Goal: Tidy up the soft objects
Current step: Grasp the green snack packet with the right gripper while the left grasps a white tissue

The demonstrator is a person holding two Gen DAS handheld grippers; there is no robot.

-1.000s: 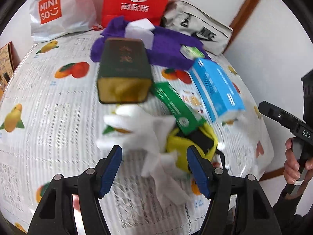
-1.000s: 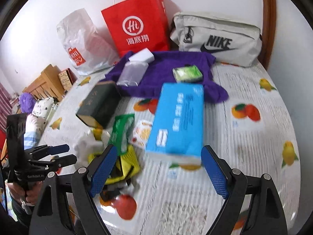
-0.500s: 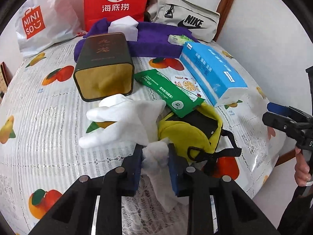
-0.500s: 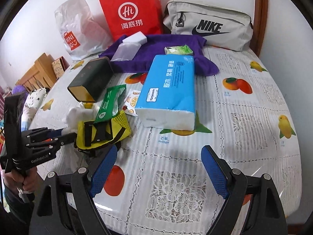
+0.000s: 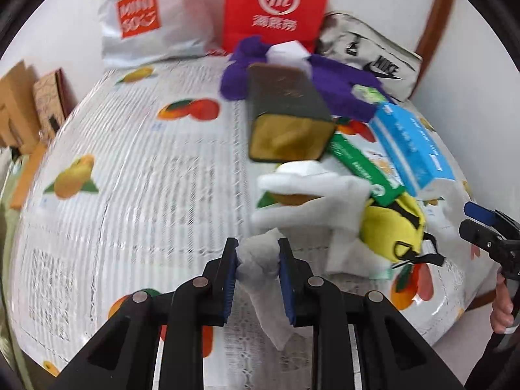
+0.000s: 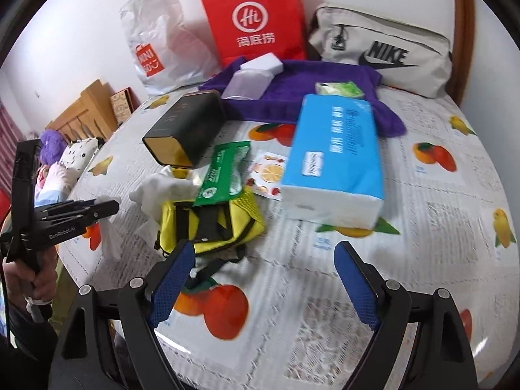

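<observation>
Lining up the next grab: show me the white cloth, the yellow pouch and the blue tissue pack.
white cloth [image 5: 258, 261], left wrist view, bunched corner pinched between the tool's pads.
yellow pouch [image 6: 245, 209], right wrist view, yellow mesh top right of the black strap.
blue tissue pack [image 6: 338, 149], right wrist view, middle of its printed top face.

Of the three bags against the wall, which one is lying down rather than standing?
The grey Nike bag, at the right end. It lies flat on its side, while the red paper bag and the white Miniso bag stand upright.
</observation>
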